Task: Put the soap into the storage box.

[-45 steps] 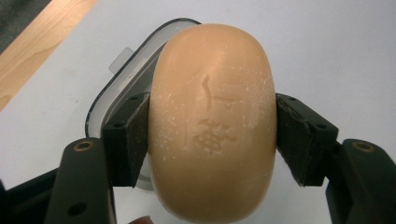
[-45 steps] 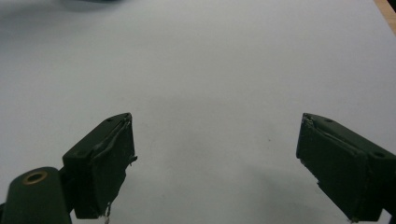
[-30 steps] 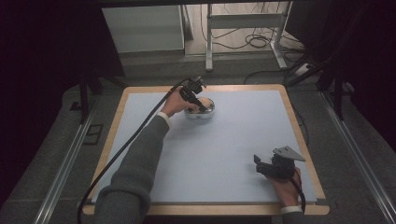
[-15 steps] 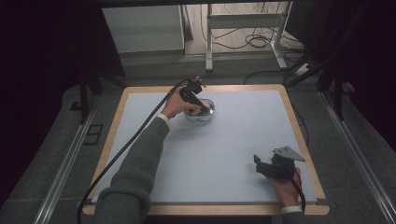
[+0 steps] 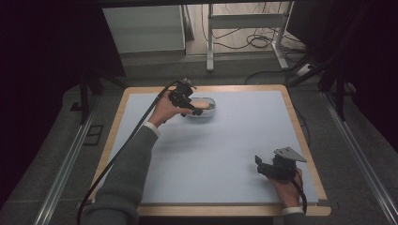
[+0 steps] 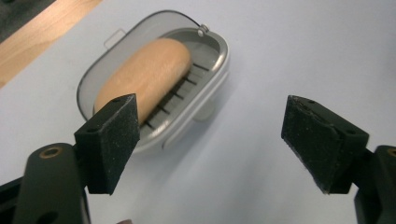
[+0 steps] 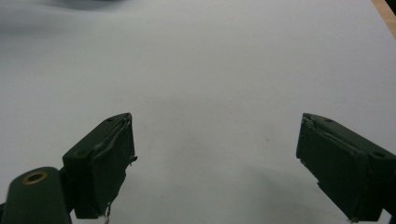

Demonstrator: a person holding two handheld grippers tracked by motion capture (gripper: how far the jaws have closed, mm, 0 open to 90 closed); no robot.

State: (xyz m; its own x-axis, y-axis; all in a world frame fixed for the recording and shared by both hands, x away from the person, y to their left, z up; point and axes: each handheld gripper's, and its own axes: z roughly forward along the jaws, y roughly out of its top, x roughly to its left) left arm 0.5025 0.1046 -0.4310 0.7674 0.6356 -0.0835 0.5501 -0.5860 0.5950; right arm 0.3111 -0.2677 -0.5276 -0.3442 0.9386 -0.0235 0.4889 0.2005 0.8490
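Note:
A tan bread roll (image 6: 144, 77) lies on the slatted insert of an oval metal dish (image 6: 212, 79) at the far middle of the table. In the high view the dish (image 5: 209, 112) is just right of my left gripper (image 5: 196, 111). The left gripper (image 6: 210, 135) hovers close before the dish. Its jaws have just been opening and now stand wide, with nothing between the pads (image 6: 114, 140). My right gripper (image 5: 259, 163) rests near the table's front right corner. In its own view the right gripper (image 7: 215, 158) is open over bare tabletop.
The pale blue table top (image 5: 225, 150) has a wooden border (image 5: 300, 126). The left gripper's cable (image 5: 126, 150) runs along the sleeve and off the front edge. Beyond the table are a table frame (image 5: 244, 21) and floor cables.
The left gripper has drawn back from over the dish toward the left and lifted slightly, and its jaws have opened. The right hand has kept still.

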